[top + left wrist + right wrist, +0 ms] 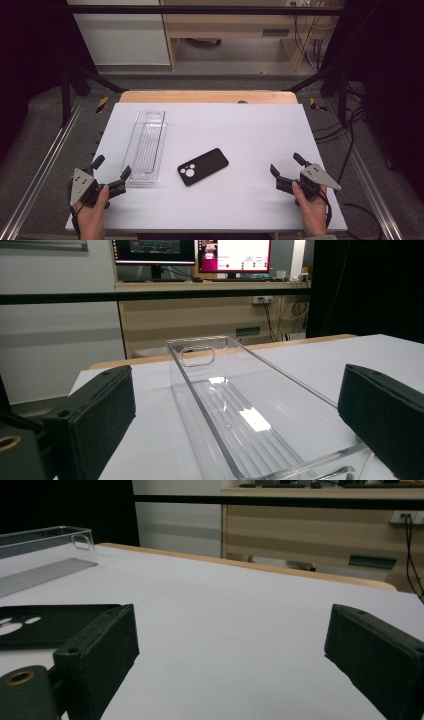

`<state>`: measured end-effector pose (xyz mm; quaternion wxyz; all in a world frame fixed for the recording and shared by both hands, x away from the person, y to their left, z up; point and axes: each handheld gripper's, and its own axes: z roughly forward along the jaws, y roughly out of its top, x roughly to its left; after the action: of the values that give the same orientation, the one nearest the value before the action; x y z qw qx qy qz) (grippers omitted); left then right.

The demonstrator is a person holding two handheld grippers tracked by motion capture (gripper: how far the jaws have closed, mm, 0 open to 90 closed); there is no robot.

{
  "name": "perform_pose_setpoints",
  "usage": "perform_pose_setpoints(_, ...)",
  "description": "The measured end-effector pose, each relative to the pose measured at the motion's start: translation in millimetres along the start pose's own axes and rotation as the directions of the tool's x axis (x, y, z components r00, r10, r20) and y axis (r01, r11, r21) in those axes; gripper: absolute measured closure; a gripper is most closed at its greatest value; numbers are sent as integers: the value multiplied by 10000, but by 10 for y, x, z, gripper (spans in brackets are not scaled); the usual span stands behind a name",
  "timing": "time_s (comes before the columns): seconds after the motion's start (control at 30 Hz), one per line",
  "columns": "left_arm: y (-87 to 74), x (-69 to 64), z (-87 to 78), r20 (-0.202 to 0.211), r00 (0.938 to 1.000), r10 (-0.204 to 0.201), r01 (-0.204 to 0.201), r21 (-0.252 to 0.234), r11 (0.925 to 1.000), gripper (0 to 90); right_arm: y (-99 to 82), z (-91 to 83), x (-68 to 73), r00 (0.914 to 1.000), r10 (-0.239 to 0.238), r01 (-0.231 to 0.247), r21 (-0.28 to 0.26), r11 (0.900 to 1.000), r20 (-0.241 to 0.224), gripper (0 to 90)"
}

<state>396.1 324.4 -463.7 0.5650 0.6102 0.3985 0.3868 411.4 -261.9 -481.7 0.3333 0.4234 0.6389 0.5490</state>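
Clear tray's (pixel 260 425) near end perhaps cropped

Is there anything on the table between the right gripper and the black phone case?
Nothing visible. The open right gripper faces the flat black phone case across bare white tabletop. The clear plastic tray lies beyond the case, by the left gripper.

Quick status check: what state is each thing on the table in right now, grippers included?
Clear tray: upright, empty, lying lengthwise on the white table.
Black phone case: flat, camera cutouts showing, untouched, right of the tray.
Left gripper: jaws open, empty, at the tray's near end.
Right gripper: jaws open, empty.
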Motion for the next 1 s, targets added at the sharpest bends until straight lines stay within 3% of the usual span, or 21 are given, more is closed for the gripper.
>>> perform_pose_setpoints(0.23, 1, 10, -9, -41, 9999, -141, 141, -61, 9999, 15, 31, -1, 23, 9977, 520, -502, 413, 9979, -446, 50)
perform_pose_setpoints(0.53, 5, 16, -5, -48, 10000, -60, 59, -60, 10000, 15, 54, 7, 64, 9991, 402, -409, 816, 9958, 102, 53)
perform_pose_setpoints(0.73, -2, 18, -2, -64, 10000, -12, 12, 6, 10000, 15, 124, 61, 144, 9989, 460, -446, 1164, 9922, -99, 77)
perform_pose_setpoints(0.77, -2, 17, -1, -90, 10000, 5, -5, 16, 10000, 15, 151, 84, 166, 9988, 435, -404, 1345, 9901, -202, 81)
perform_pose_setpoints(0.87, -2, 18, -7, -83, 10000, 0, 0, 8, 10000, 15, 281, 195, 267, 9974, 272, -105, 2375, 9713, -670, 80)
perform_pose_setpoints(0.9, -1, 20, -11, -85, 10000, -5, 5, 0, 10000, 15, 281, 195, 267, 9974, 272, -105, 2375, 9713, -670, 80)
perform_pose_setpoints(1.0, 0, 26, -14, -93, 9999, -47, 46, -35, 10000, 15, 352, 306, 355, 9956, -7, 284, 2940, 9554, -937, 80)
